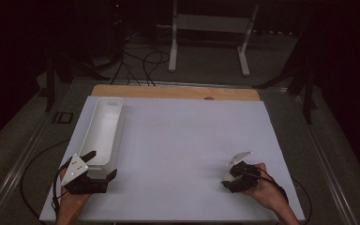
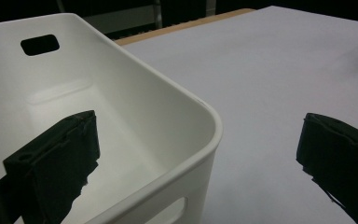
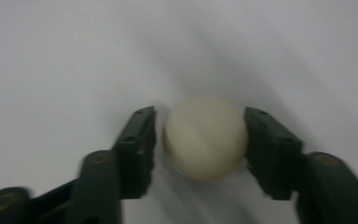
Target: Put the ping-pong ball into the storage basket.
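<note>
A cream-white ball [image 3: 205,137] rests on the white table sheet between the two jaws of my right gripper [image 3: 200,140]. The right jaw touches it and a thin gap shows at the left jaw, so the gripper is open around it. In the high view the right gripper [image 1: 228,176] points down at the sheet near the front right. My left gripper [image 1: 102,164] stands wide open across the near corner of a long white bin [image 1: 102,131]. One jaw is inside the bin [image 2: 186,93] and the other is outside over the sheet. The left gripper [image 2: 198,154] holds nothing.
The bin lies lengthwise along the left side of the white sheet [image 1: 187,136] and looks empty, with a handle slot [image 2: 39,44] in its far wall. A wooden table edge [image 1: 173,91] shows behind the sheet. Cables and a white stand [image 1: 206,28] lie on the floor beyond.
</note>
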Demonstrator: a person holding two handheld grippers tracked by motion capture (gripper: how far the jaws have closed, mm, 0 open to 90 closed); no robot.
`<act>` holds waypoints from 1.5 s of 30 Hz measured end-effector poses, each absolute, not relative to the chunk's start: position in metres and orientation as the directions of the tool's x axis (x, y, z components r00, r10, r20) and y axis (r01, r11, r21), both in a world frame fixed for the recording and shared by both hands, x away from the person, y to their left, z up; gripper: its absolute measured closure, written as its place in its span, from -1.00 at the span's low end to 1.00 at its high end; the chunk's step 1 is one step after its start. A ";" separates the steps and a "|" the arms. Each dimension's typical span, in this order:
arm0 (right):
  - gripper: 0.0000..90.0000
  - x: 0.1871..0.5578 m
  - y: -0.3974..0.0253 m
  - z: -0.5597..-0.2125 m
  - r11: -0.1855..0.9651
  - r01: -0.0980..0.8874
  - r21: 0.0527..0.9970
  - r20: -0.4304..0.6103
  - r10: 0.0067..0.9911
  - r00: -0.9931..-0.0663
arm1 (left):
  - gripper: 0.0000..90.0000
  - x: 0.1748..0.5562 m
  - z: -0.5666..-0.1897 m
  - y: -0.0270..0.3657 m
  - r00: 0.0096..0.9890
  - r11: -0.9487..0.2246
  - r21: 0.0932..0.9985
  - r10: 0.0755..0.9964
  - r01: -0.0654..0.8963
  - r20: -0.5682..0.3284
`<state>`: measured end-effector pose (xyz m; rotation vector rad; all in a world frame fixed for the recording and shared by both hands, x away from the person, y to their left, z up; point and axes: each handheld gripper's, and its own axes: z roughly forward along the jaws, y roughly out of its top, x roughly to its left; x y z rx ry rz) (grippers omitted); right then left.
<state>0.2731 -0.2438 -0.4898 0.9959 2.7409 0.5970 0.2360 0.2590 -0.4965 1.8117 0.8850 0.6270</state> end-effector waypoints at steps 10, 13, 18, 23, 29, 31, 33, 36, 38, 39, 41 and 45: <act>0.11 0.272 -0.249 -0.482 0.689 0.578 0.438 -0.038 0.656 -0.754 | -1.00 0.236 -0.496 0.259 0.599 -0.248 0.924 0.800 0.290 0.027; 0.11 0.272 -0.251 -0.481 0.684 0.578 0.445 -0.045 0.662 -0.748 | -1.00 0.236 -0.496 0.259 0.600 -0.248 0.924 0.800 0.290 0.027; 0.11 0.271 -0.251 -0.478 0.675 0.582 0.453 -0.044 0.669 -0.742 | -1.00 0.236 -0.496 0.259 0.599 -0.248 0.924 0.800 0.290 0.027; 0.11 0.270 -0.250 -0.474 0.671 0.584 0.457 -0.048 0.675 -0.737 | -1.00 0.236 -0.496 0.259 0.599 -0.248 0.924 0.800 0.290 0.027; 0.11 0.270 -0.251 -0.471 0.663 0.587 0.464 -0.047 0.681 -0.731 | -1.00 0.236 -0.497 0.259 0.599 -0.249 0.924 0.800 0.289 0.028; 0.11 0.270 -0.251 -0.469 0.661 0.588 0.467 -0.045 0.682 -0.730 | -1.00 0.236 -0.497 0.259 0.600 -0.248 0.924 0.800 0.289 0.027; 0.11 0.270 -0.252 -0.468 0.656 0.588 0.473 -0.045 0.684 -0.728 | -1.00 0.236 -0.497 0.259 0.599 -0.248 0.925 0.800 0.289 0.027; 0.11 0.270 -0.252 -0.466 0.652 0.589 0.478 -0.042 0.686 -0.726 | -1.00 0.236 -0.497 0.259 0.600 -0.248 0.925 0.800 0.289 0.027; 0.11 0.270 -0.252 -0.465 0.655 0.587 0.476 -0.047 0.685 -0.727 | -1.00 0.236 -0.497 0.259 0.600 -0.248 0.925 0.800 0.289 0.027; 0.11 0.270 -0.252 -0.465 0.653 0.587 0.478 -0.046 0.686 -0.726 | -1.00 0.236 -0.497 0.259 0.600 -0.248 0.925 0.800 0.289 0.027; 0.11 0.269 -0.251 -0.464 0.649 0.591 0.479 -0.042 0.689 -0.723 | -1.00 0.236 -0.497 0.259 0.600 -0.249 0.925 0.799 0.289 0.027; 0.11 0.270 -0.251 -0.461 0.650 0.588 0.481 -0.046 0.689 -0.723 | -1.00 0.236 -0.497 0.259 0.601 -0.248 0.925 0.799 0.289 0.026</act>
